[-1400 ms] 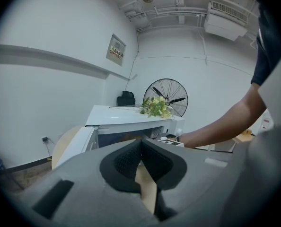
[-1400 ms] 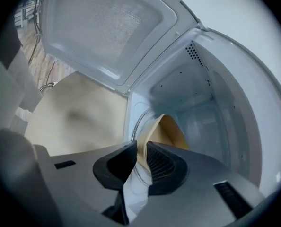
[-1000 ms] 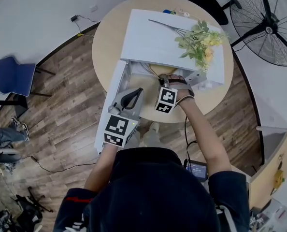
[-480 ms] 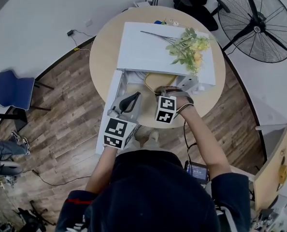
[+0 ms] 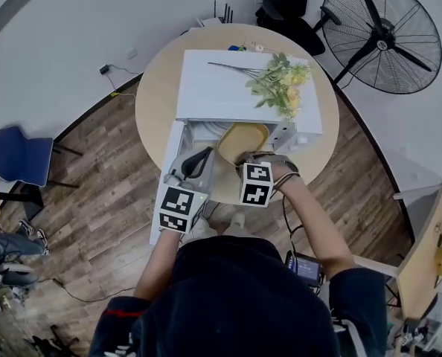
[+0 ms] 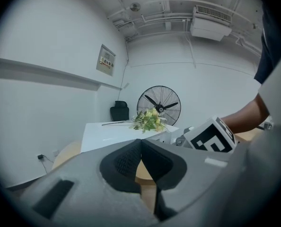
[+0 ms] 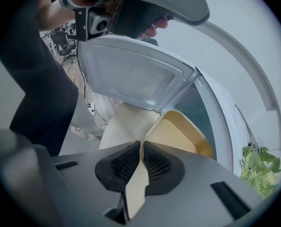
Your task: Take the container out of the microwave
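A shallow yellow container (image 5: 243, 138) sticks half out of the white microwave (image 5: 236, 88) on the round table (image 5: 156, 88). My right gripper (image 5: 243, 158) is shut on its near rim, pointing steeply down. In the right gripper view the pale rim passes between the pads of the right gripper (image 7: 141, 148), and the container's (image 7: 178, 136) hollow faces the oven cavity. The microwave door (image 5: 169, 171) hangs open to the left. My left gripper (image 5: 203, 156) hovers beside the door, shut with nothing in it; the left gripper's (image 6: 140, 146) pads meet.
Yellow flowers (image 5: 278, 84) lie on top of the microwave. A standing fan (image 5: 381, 32) is at the back right and a blue chair (image 5: 16, 155) at the left. The open door (image 7: 131, 72) stands close to the left of the container.
The right gripper has drawn the yellow container out of the microwave cavity toward me and raised it. The left gripper has risen slightly beside the door.
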A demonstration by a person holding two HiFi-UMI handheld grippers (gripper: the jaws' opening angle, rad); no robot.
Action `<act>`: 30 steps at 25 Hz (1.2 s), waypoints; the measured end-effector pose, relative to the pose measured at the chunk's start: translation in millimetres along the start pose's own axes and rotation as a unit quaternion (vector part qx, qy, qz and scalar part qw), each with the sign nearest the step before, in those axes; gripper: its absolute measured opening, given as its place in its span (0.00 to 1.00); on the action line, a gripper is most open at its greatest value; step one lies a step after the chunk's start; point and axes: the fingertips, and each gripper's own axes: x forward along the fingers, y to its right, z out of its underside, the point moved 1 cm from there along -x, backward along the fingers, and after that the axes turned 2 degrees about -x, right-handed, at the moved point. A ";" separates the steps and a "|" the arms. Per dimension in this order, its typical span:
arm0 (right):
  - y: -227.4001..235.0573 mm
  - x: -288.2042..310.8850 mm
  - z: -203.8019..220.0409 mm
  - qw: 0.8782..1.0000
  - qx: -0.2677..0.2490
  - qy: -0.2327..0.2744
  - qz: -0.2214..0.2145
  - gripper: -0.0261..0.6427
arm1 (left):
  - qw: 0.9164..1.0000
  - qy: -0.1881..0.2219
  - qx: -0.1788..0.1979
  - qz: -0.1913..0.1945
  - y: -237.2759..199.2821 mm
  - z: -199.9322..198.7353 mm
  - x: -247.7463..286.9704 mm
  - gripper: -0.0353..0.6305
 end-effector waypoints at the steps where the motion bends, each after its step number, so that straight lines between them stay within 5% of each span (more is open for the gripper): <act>1: -2.9 -3.3 -1.5 1.000 -0.002 0.000 -0.004 0.08 | 1.000 0.002 0.001 0.000 0.2 -1.8 -0.4 0.08; 9: -18.7 -27.7 -15.3 0.998 0.005 0.011 -0.058 0.08 | 1.000 0.008 0.014 0.002 1.1 -7.5 0.4 0.08; 30: -33.2 -46.3 -11.1 0.997 -0.033 0.002 -0.073 0.08 | 1.000 0.003 0.019 -0.022 -2.6 -10.7 8.3 0.08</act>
